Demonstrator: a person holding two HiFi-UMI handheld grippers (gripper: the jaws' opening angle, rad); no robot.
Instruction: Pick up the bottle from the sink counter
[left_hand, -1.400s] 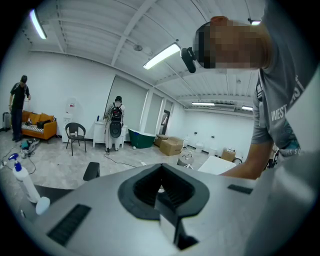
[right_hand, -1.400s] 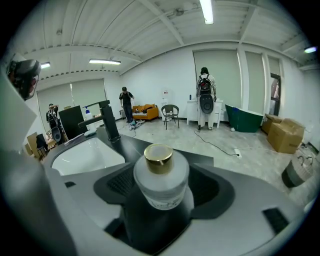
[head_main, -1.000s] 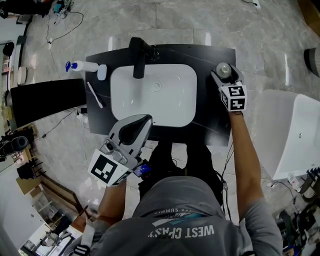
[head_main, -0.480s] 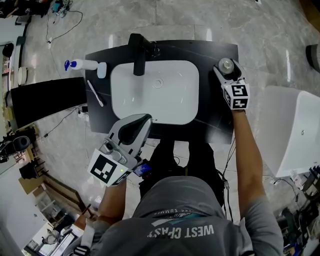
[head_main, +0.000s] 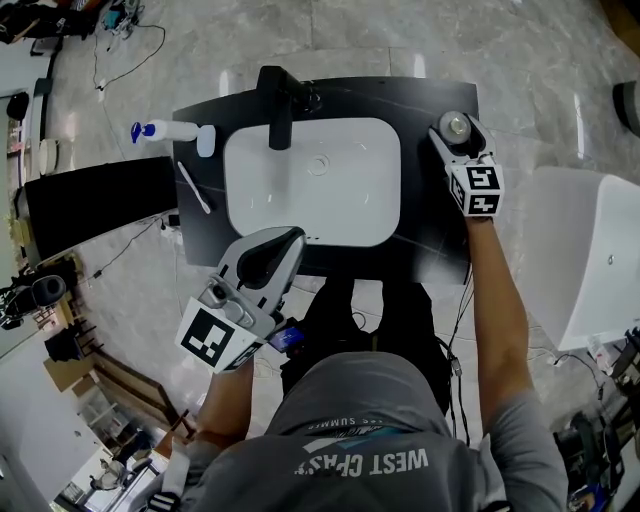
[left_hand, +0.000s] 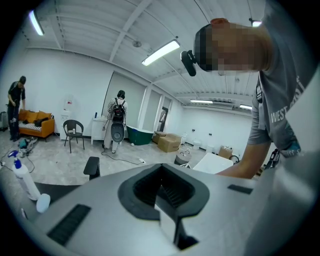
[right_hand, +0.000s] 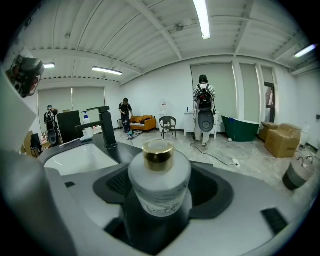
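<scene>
spray bottle (head_main: 165, 131): lies at the far left edge of the counter (head_main: 440, 230), well apart from the work; no concern.
left gripper (head_main: 283, 243): clenched on nothing, held over the counter's near edge in front of the basin (head_main: 312, 225); best left idle there.
faucet (head_main: 278, 110): stands behind the basin, well left of the grasp.
bottle (head_main: 455, 127): upright on the counter's back right corner, gold cap up, seated between the right jaws.
right gripper (head_main: 452, 135): grasping the bottle around its body, pads against both sides. I judge a straight upward lift, firm and level, suits best, since the smooth round body could slip.
room: counter edges lie close behind and to the right; open floor beyond, white tub (head_main: 585, 260) further right.
</scene>
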